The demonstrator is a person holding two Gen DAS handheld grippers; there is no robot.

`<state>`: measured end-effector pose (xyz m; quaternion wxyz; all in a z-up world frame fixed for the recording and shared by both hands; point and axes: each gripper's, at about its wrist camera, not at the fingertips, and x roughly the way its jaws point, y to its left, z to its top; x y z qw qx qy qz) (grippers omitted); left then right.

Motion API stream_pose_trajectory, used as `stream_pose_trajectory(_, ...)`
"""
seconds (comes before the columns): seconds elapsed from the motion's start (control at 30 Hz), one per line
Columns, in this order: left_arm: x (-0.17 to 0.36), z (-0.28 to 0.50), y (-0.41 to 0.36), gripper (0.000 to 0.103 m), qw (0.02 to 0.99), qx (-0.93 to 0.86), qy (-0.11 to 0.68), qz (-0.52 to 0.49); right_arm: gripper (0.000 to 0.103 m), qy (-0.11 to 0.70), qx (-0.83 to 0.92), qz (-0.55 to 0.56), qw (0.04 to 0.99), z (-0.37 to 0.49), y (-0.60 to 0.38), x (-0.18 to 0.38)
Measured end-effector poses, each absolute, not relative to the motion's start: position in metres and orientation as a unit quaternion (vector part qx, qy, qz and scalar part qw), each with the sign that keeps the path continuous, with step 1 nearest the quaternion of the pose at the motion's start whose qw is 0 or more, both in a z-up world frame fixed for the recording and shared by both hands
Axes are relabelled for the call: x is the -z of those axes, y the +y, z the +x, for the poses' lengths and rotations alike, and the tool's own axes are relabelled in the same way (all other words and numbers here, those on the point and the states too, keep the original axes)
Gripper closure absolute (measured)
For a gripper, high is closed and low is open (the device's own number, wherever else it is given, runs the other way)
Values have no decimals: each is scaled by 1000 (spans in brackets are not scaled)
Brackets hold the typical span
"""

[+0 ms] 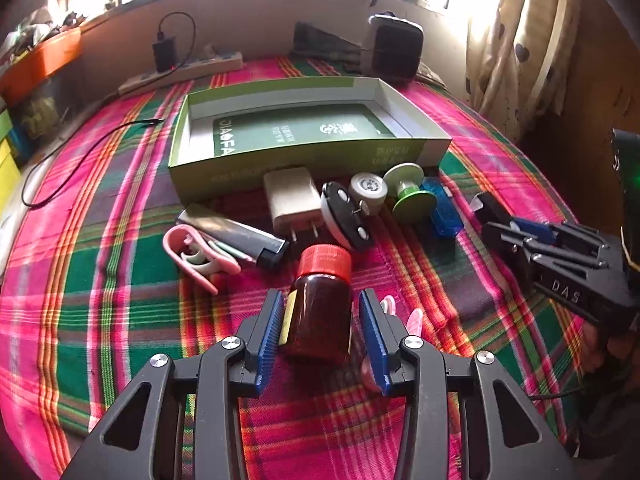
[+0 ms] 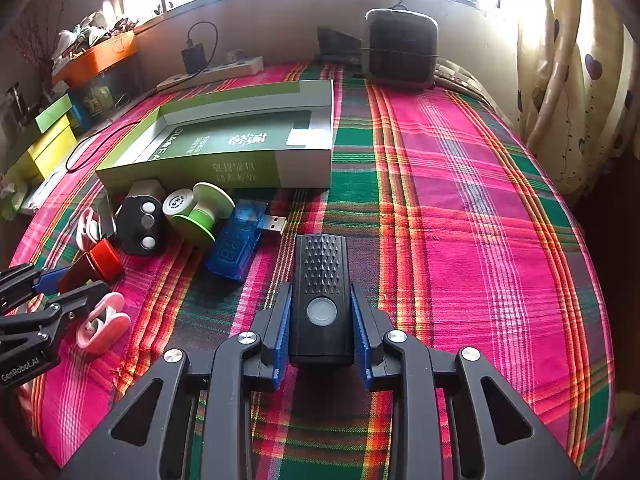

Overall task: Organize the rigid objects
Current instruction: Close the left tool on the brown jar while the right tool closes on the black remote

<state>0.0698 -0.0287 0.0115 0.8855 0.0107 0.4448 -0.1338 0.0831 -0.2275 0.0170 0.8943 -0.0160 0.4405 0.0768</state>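
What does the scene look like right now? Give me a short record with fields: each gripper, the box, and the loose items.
left gripper: shut on brown bottle with red cap
right gripper: shut on black flashlight
green box: open, nothing loose inside
in front of box: white charger, green spool, blue USB stick, pink clip
surface: plaid cloth

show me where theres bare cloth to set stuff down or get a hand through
Free: the wide stretch of plaid cloth right of the green box, back to the black speaker and across to the curtain. The box's inside is also empty. Crowded: the strip in front of the box, packed from pink clip to blue USB stick.
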Motion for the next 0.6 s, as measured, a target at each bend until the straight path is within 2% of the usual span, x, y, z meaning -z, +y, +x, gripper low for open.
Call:
stream_pose_trajectory(0.13, -11, 70, -31, 65, 884, 134, 447, 15, 75, 441, -76, -18, 894, 84, -227, -17)
stream_pose_trajectory(0.27, -11, 71, -28, 72, 885, 128, 447, 8, 75, 441, -76, -19, 894, 84, -227, -17)
stream_pose_trajectory(0.6, -12, 70, -22, 72, 887, 123, 445, -4, 75, 437, -76, -15, 896, 82, -227, -19)
